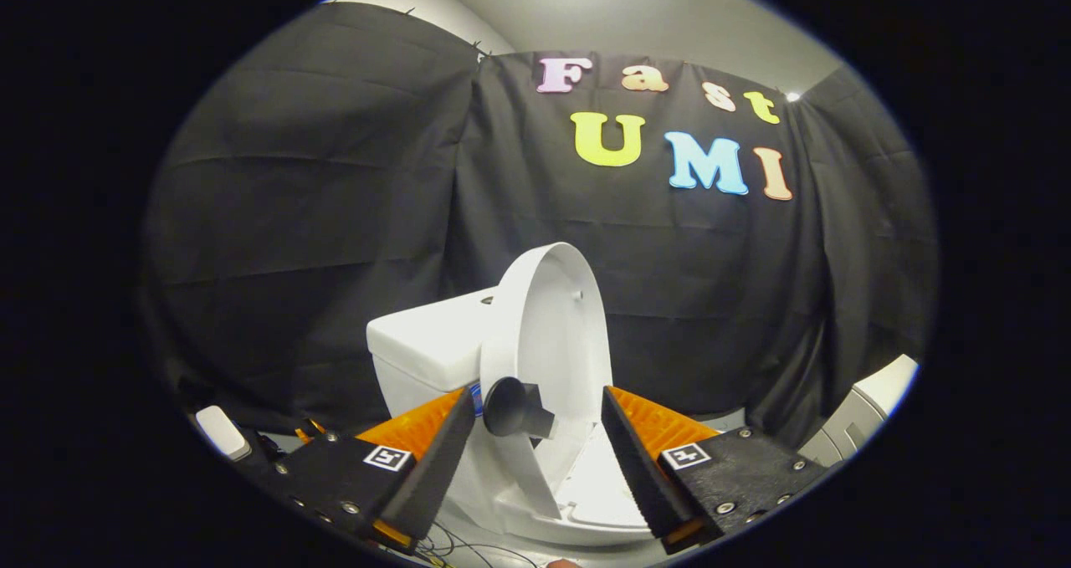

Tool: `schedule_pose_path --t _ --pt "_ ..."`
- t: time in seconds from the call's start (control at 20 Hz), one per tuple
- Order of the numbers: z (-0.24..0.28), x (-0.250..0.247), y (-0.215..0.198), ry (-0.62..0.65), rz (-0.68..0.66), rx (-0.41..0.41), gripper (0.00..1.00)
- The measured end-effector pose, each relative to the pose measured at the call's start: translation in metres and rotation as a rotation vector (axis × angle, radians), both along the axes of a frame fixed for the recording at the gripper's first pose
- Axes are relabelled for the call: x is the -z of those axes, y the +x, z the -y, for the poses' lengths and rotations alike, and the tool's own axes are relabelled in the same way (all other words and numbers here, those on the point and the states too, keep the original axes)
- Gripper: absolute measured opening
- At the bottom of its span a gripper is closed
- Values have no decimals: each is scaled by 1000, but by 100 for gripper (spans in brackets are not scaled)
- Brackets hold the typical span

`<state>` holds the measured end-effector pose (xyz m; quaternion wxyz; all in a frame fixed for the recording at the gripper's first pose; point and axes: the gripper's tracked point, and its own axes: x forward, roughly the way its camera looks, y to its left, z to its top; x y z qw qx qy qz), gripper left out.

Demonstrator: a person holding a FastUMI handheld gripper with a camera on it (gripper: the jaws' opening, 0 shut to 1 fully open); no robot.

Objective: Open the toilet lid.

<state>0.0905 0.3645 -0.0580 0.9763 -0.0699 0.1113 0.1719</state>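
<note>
The toilet [502, 434] stands just ahead of the gripper [535, 459]. Its lid [548, 325] is raised nearly upright, leaning toward the tank [427, 342], so it looks practically open. A dark knob [510, 406] on the lid's edge serves as a handle; the gripper's fingers are spread apart, clear of it.

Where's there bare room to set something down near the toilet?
The flat tank top left of the raised toilet lid is bare. Crowded: a black knob on the lid sits between the open claw fingers, apparently untouched; cables lie below.
</note>
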Motion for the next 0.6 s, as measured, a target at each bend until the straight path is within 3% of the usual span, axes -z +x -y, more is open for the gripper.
schedule_pose_path --t 0.6 --pt "100 -75 -32 3 140 67 94"
